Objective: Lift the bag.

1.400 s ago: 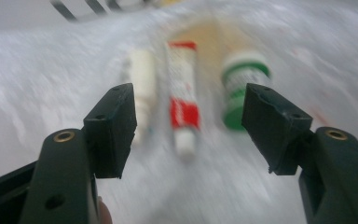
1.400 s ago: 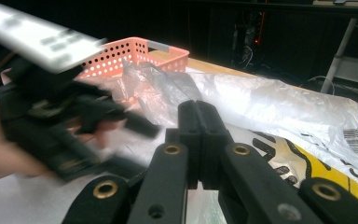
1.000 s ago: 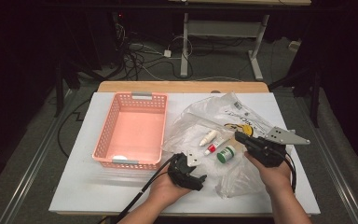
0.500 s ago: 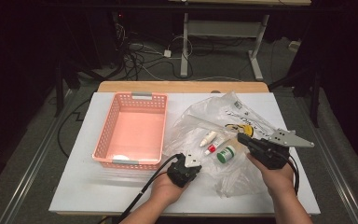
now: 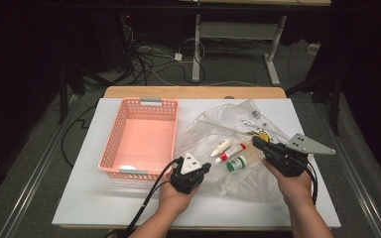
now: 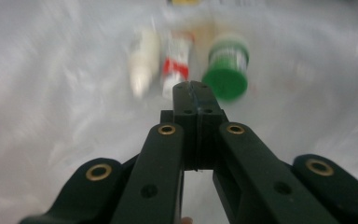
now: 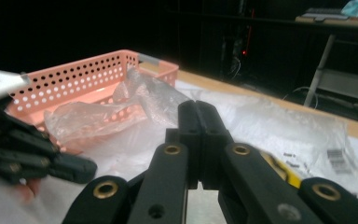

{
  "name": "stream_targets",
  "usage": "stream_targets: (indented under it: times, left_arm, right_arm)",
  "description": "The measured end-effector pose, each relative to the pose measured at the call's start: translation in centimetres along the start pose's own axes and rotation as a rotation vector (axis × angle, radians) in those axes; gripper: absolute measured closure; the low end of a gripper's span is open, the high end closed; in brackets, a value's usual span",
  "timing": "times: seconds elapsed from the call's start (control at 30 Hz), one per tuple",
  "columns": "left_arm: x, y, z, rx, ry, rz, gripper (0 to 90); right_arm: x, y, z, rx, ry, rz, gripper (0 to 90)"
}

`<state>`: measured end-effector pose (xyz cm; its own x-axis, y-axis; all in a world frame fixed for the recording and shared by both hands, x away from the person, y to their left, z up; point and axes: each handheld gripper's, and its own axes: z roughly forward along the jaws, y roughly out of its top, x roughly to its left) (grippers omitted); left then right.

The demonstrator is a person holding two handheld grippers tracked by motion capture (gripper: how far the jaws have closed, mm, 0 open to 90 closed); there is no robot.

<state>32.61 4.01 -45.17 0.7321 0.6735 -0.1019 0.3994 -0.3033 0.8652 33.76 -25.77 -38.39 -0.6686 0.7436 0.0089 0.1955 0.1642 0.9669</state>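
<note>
Clear plastic bag (image 5: 228,148) lying flat on the white table (image 5: 79,203), holding three small items just ahead of the left gripper (image 5: 204,167): a white dropper bottle (image 5: 221,147), a red-and-white tube (image 5: 231,152) and a green-capped jar (image 5: 237,163). In the left gripper view these lie beyond the jaw tips, bottle (image 6: 143,60) leftmost, tube (image 6: 175,63) central, jar (image 6: 226,65) rightmost; the printing on tube and jar is too blurred to read. A white label with black print (image 5: 256,118) sits on the bag past the right gripper (image 5: 256,142); its text is too small to read, as is the barcode patch (image 7: 338,156) in the right gripper view.

Left gripper: jaws have just closed, tips meeting; whether film is pinched between them cannot be told. Right gripper (image 7: 196,114): jaws fully together, over the bag's near right part; a grip on the film cannot be told.

Pink perforated basket (image 5: 141,139) stands to the left gripper's left, its near rim close beside it. Bare tabletop lies nearer the person than both tools. A lifted fold of film (image 7: 121,112) rises between the right gripper and the basket (image 7: 74,79).
</note>
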Motion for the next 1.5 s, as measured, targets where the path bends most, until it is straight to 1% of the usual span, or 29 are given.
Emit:
stream_targets:
  times: [0.07,0.1,0.17,0.27,0.4,0.43,0.47,0.6,0.7,0.77,0.83,0.9,0.97,1.03,1.07,1.13,1.17,1.23,1.3,1.33,1.37,1.4,1.43,1.47,1.5]
  left_arm:
    - [-0.1,1.4,-0.9,-0.054,0.021,0.025,89.1]
    - [-0.2,2.2,-1.3,-0.074,0.025,0.038,89.1]
    - [-0.2,3.9,-2.0,-0.127,0.031,0.048,89.1]
    - [0.1,6.6,-2.9,-0.187,0.054,0.075,89.1]
    - [0.7,10.3,-3.9,-0.256,0.076,0.098,89.0]
    - [0.8,11.2,-4.1,-0.272,0.080,0.105,89.0]
    - [0.8,12.0,-4.3,-0.286,0.078,0.110,89.0]
    - [0.4,15.4,-4.6,-0.334,0.084,0.153,89.0]
    - [0.2,17.4,-4.6,-0.358,0.088,0.173,89.0]
    - [0.3,18.8,-4.6,-0.372,0.086,0.174,89.0]
    - [0.4,20.2,-4.6,-0.385,0.095,0.181,89.0]
    - [0.4,21.3,-4.7,-0.398,0.098,0.184,88.9]
    - [0.4,21.9,-4.6,-0.411,0.098,0.185,88.9]
    - [0.4,22.1,-4.3,-0.405,0.100,0.190,88.9]
    - [0.5,22.1,-4.0,-0.393,0.102,0.190,88.9]
    - [0.8,21.6,-3.4,-0.377,0.099,0.176,88.8]
    - [1.0,21.4,-3.2,-0.375,0.102,0.177,88.8]
    - [1.2,20.9,-3.1,-0.363,0.096,0.163,88.6]
    - [1.4,20.4,-3.2,-0.351,0.102,0.151,87.8]
    - [1.5,20.2,-3.3,-0.348,0.097,0.147,85.9]
    - [1.6,19.9,-3.5,-0.339,0.097,0.148,81.4]
    - [1.6,19.7,-3.7,-0.337,0.092,0.144,76.5]
    - [1.7,19.5,-3.9,-0.327,0.089,0.143,71.7]
    - [1.7,19.3,-4.2,-0.319,0.090,0.136,66.0]
    - [1.8,19.0,-4.6,-0.309,0.077,0.124,61.5]
  right_arm:
    - [-0.1,0.6,-0.1,-0.019,-0.004,0.003,90.0]
    - [-0.2,0.9,-0.1,-0.030,-0.007,0.005,90.0]
    - [-0.3,1.7,0.0,-0.043,-0.015,-0.005,90.0]
    - [-0.8,3.1,0.4,-0.055,-0.042,-0.019,90.0]
    - [-1.8,5.3,0.8,-0.096,-0.077,-0.004,90.0]
    - [-2.0,5.9,0.9,-0.106,-0.085,-0.009,90.0]
    - [-2.2,6.5,1.0,-0.119,-0.094,-0.006,90.0]
    - [-3.1,9.1,1.2,-0.160,-0.124,-0.010,90.0]
    - [-3.9,11.0,1.1,-0.190,-0.153,-0.013,90.0]
    - [-4.4,12.2,0.9,-0.212,-0.165,-0.021,90.0]
    - [-4.9,13.1,0.7,-0.227,-0.182,-0.020,90.0]
    - [-5.5,13.9,0.5,-0.238,-0.195,-0.012,90.0]
    - [-6.1,14.3,0.4,-0.244,-0.209,-0.010,90.0]
    - [-6.5,14.3,0.2,-0.244,-0.217,-0.004,90.0]
    - [-6.7,14.1,0.3,-0.236,-0.219,0.000,90.0]
    - [-6.9,13.4,0.5,-0.218,-0.221,0.001,90.0]
    - [-6.9,13.1,0.6,-0.211,-0.220,0.007,90.0]
    - [-6.9,12.4,0.9,-0.191,-0.215,0.005,90.0]
    - [-6.9,11.9,1.1,-0.182,-0.210,0.012,90.0]
    - [-6.8,11.7,1.2,-0.177,-0.210,0.010,90.0]
    - [-6.8,11.6,1.3,-0.173,-0.210,0.005,90.0]
    - [-6.7,11.5,1.4,-0.166,-0.209,0.016,90.0]
    - [-6.7,11.4,1.4,-0.162,-0.205,0.008,90.0]
    - [-6.6,11.3,1.5,-0.159,-0.204,0.005,90.0]
    - [-6.5,11.2,1.5,-0.154,-0.206,0.009,90.0]
